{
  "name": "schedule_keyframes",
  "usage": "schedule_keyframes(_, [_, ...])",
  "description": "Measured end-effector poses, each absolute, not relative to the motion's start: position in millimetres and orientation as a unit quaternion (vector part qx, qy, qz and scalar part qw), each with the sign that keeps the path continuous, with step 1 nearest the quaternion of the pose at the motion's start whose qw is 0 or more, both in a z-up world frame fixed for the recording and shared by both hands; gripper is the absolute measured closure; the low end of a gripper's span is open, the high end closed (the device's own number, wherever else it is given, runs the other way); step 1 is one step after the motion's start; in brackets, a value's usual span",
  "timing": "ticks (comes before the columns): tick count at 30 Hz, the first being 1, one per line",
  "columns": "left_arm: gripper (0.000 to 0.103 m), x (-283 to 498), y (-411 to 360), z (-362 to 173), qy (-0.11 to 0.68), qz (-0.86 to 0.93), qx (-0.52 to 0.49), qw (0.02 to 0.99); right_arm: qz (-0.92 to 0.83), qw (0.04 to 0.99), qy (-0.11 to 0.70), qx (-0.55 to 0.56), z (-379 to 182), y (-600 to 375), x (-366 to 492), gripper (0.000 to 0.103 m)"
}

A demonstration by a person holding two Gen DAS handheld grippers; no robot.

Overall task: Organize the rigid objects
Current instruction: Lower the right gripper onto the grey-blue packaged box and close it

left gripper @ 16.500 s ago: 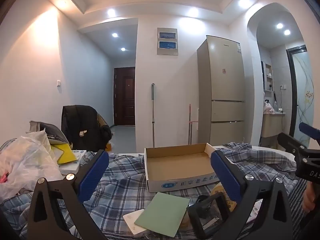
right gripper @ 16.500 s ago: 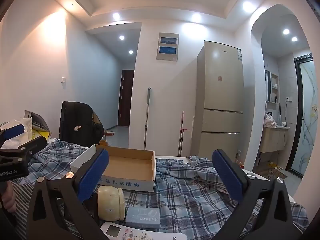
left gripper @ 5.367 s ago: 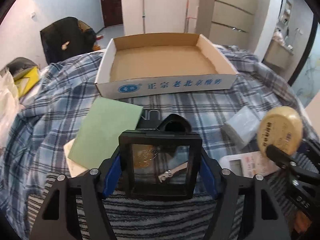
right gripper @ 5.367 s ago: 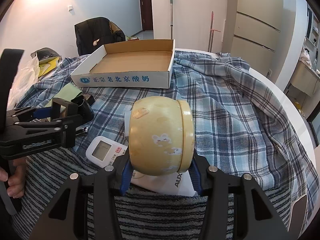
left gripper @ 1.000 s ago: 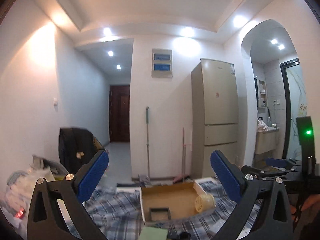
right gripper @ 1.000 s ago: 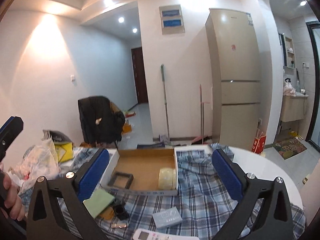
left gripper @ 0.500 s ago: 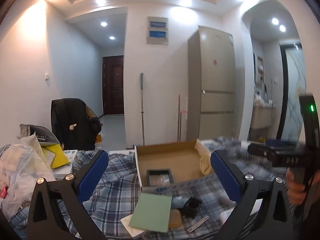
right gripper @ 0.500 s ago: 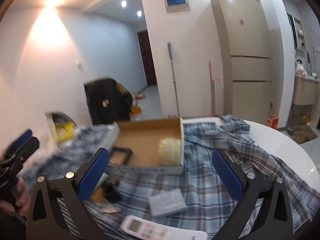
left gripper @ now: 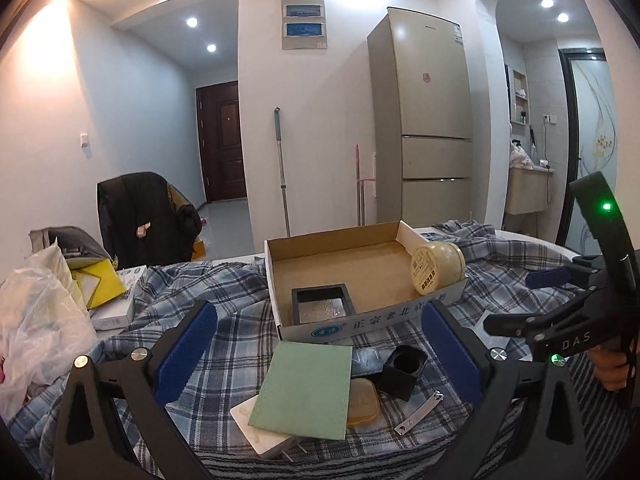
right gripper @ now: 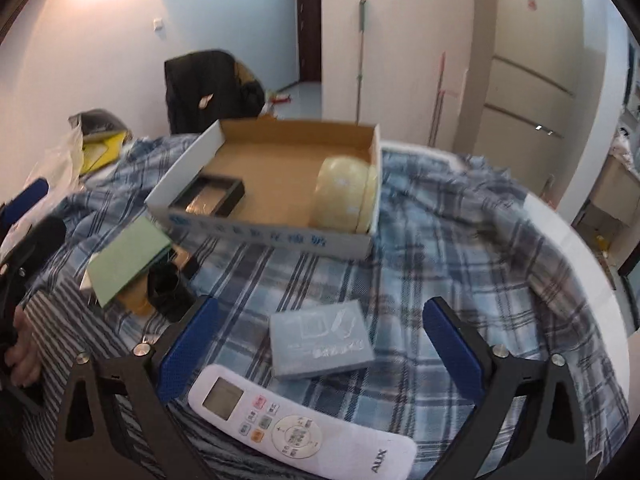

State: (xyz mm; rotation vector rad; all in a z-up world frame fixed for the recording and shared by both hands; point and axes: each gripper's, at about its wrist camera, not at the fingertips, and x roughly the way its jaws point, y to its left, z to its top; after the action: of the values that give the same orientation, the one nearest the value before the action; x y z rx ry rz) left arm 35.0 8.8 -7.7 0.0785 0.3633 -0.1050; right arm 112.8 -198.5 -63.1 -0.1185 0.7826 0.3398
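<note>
With both the left gripper (left gripper: pixel 318 354) and the right gripper (right gripper: pixel 318 344) spread wide and empty, the white remote control (right gripper: pixel 302 426) lay at bottom centre, seemingly light, stiff and smooth, best pinched across its narrow body.

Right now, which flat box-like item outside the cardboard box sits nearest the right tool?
The grey-blue flat box, lying between the open right tool's fingers just beyond the white remote. The green card lies well off to its left.
</note>
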Motion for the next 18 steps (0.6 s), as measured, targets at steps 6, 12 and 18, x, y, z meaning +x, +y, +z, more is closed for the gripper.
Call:
schedule_keyframes(6, [0.000,37.5,12.5,-8.0,0.185,-0.053,0.030,0.981,0.188,0.895,0.400,-0.061,-70.4,-195.0,117.0,0.015])
schedule_keyframes(12, [0.000,44.7,20.6,-9.5,0.202,-0.040,0.012,0.978,0.200,0.879,0.429,-0.055,-80.3,-192.6,124.5,0.025])
schedule_keyframes(18, [0.000,50.9,27.9,-13.1,0.219,-0.034,-0.004,0.975,0.172,0.867,0.462,-0.076,-92.5,-189.9,135.8,0.032])
